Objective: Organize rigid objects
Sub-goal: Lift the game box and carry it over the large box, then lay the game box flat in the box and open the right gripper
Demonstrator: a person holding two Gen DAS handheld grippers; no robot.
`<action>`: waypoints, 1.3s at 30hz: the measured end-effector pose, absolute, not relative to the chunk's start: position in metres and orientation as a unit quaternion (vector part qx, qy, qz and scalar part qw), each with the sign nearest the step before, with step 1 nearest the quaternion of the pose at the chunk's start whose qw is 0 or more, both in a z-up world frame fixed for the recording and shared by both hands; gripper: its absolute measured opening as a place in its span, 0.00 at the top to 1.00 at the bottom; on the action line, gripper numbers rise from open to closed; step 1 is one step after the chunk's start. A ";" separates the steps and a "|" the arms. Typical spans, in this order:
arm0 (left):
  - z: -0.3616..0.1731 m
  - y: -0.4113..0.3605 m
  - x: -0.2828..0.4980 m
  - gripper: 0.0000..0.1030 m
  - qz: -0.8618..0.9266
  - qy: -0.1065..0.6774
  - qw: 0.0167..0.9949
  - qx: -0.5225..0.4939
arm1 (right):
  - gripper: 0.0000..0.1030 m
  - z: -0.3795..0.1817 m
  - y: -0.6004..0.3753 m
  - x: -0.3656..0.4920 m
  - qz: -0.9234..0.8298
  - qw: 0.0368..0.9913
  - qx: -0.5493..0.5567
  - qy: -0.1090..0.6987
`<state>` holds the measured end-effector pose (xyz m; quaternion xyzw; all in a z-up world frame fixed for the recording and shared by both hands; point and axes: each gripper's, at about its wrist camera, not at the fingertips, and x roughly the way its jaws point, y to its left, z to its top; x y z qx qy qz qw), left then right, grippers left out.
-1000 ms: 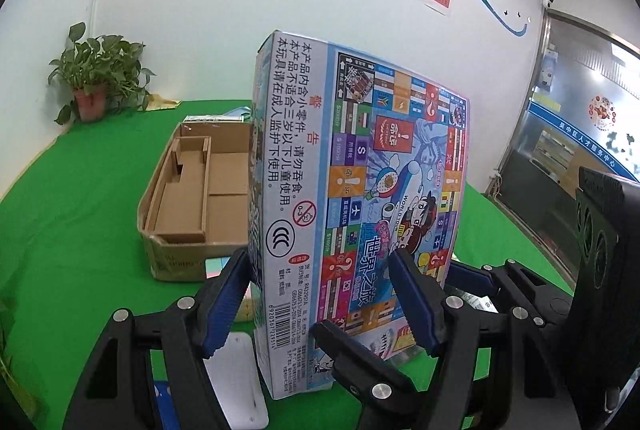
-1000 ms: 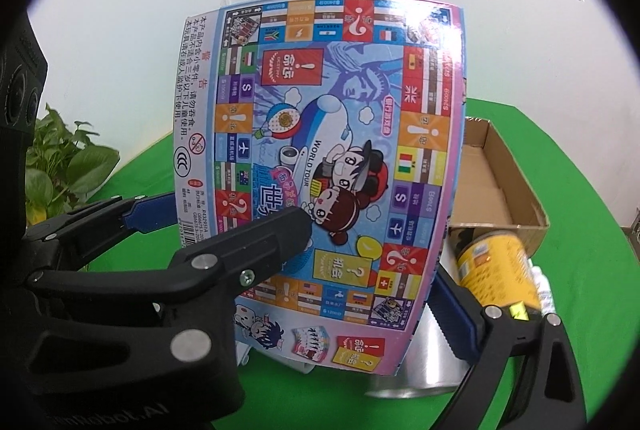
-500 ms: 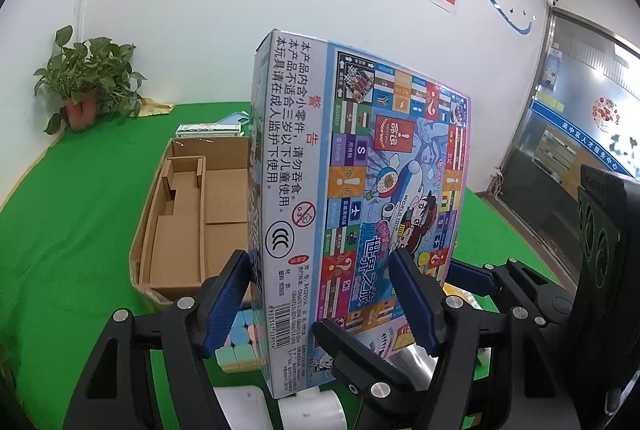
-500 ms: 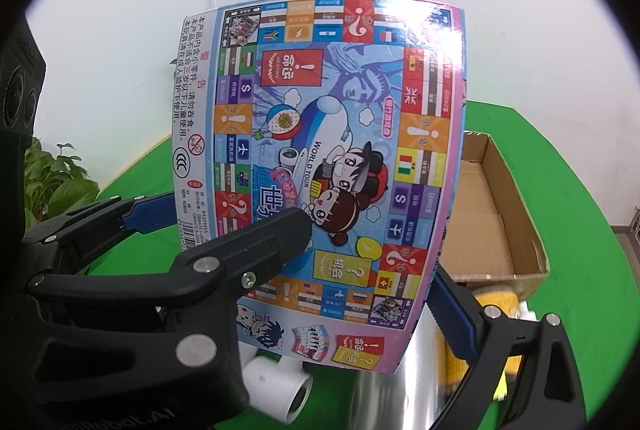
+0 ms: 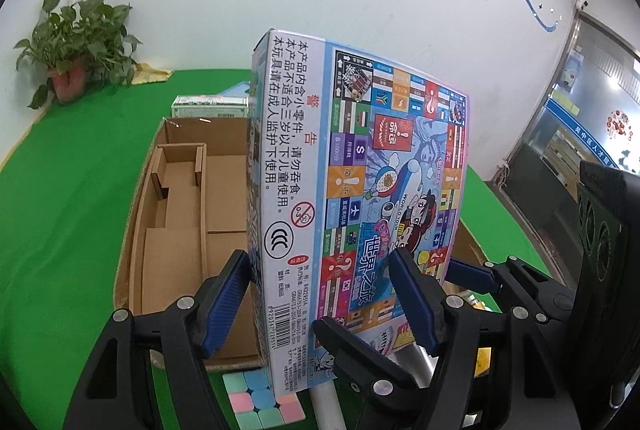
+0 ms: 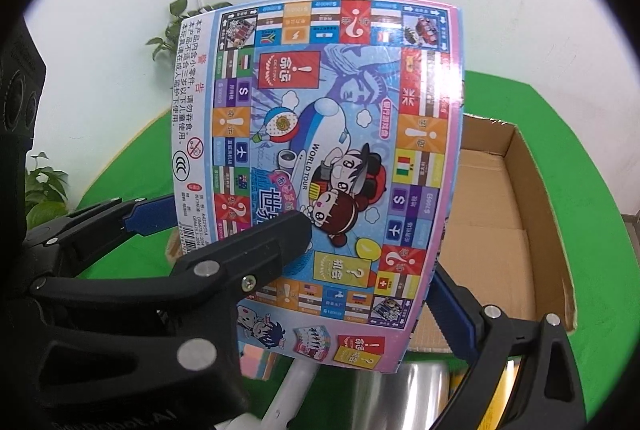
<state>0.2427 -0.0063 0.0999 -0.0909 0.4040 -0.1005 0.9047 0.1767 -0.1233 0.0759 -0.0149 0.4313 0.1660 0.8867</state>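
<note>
Because it is broad and thin, the game box stands upright above the cardboard tray, apparently pinched across its faces by both the left gripper and the right gripper.

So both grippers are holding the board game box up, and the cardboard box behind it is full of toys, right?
Not quite. The left gripper and right gripper both hold the board game box upright, but the cardboard box is empty, only cardboard dividers inside. The left wrist view shows this.

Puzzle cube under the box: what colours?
Pastel pink, blue and green squares on the puzzle cube, best in the left wrist view.
</note>
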 end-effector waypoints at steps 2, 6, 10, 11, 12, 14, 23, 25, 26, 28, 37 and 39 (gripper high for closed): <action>0.093 -0.006 0.254 0.33 -0.101 0.416 0.899 -0.093 | 0.07 0.069 -0.123 0.184 0.165 0.881 -0.013 0.443; 0.075 0.001 0.269 0.33 -0.096 0.438 0.888 -0.097 | 0.07 0.052 -0.121 0.201 0.170 0.865 -0.004 0.472; 0.058 0.005 0.280 0.33 -0.092 0.455 0.880 -0.100 | 0.07 0.035 -0.126 0.218 0.178 0.851 0.002 0.494; 0.055 0.006 0.282 0.33 -0.092 0.459 0.878 -0.100 | 0.07 0.031 -0.126 0.220 0.178 0.848 0.003 0.498; 0.052 0.005 0.285 0.33 -0.093 0.464 0.875 -0.099 | 0.07 0.028 -0.126 0.223 0.179 0.846 0.005 0.502; 0.045 0.004 0.289 0.34 -0.092 0.473 0.871 -0.099 | 0.07 0.022 -0.127 0.228 0.181 0.840 0.010 0.511; 0.015 0.011 0.305 0.39 -0.073 0.508 0.853 -0.090 | 0.13 -0.012 -0.127 0.256 0.193 0.808 0.028 0.556; 0.013 0.015 0.304 0.47 -0.060 0.514 0.851 -0.086 | 0.17 -0.014 -0.128 0.260 0.188 0.805 0.025 0.563; 0.012 0.017 0.303 0.50 -0.055 0.517 0.850 -0.086 | 0.18 -0.016 -0.129 0.263 0.189 0.801 0.025 0.567; 0.012 0.023 0.301 0.50 -0.049 0.518 0.849 -0.089 | 0.20 -0.020 -0.128 0.267 0.198 0.793 0.032 0.576; 0.030 0.034 0.277 0.50 -0.065 0.492 0.863 -0.094 | 0.21 -0.007 -0.129 0.267 0.203 0.778 0.027 0.594; 0.046 0.036 0.261 0.47 -0.059 0.465 0.880 -0.082 | 0.20 -0.005 -0.128 0.266 0.204 0.779 0.035 0.592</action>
